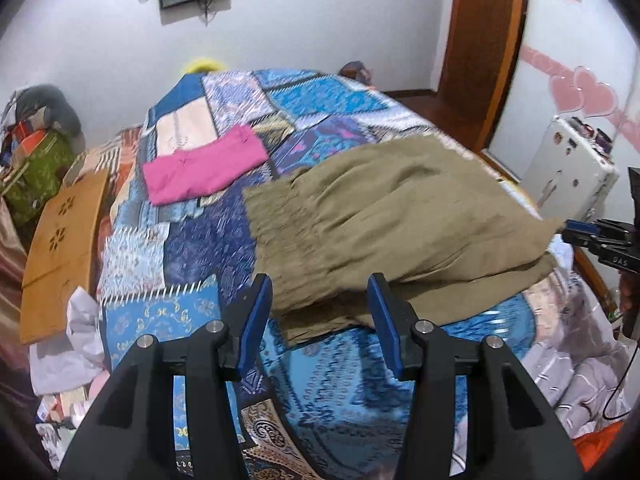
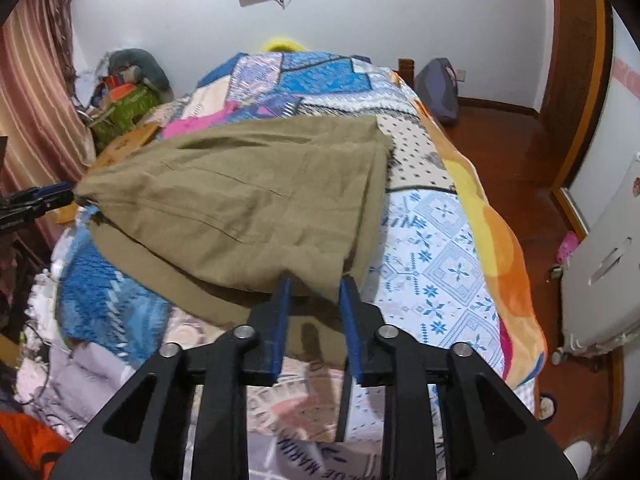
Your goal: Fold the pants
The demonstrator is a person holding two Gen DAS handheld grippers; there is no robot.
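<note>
Olive cloth: the pants (image 1: 400, 216) lie across the middle of the bed, over the patchwork cover (image 1: 192, 320), folded to a double layer. The gathered waistband edge faces the pink garment (image 1: 204, 168), which lies flat and apart from it towards the head of the bed.

Left gripper (image 1: 320, 312): fingers spread wide, nothing between the pads, tips just at the near edge of the pants.

Right gripper (image 2: 314, 312): fingers partly apart, with the lower fold of the pants reaching in between the tips. In the left wrist view one corner of the cloth is drawn to a point at those tips. Whether the pads grip it cannot be told.

Edges: the top layer sits short of the lower one along the near side, so a strip of the lower layer shows.

Room: bare cover lies on both sides of the pants. A wooden board (image 1: 64, 248) and heaped bedding crowd the left edge of the bed. Wood floor (image 2: 500, 148) and a white case (image 1: 572, 168) border the right.
</note>
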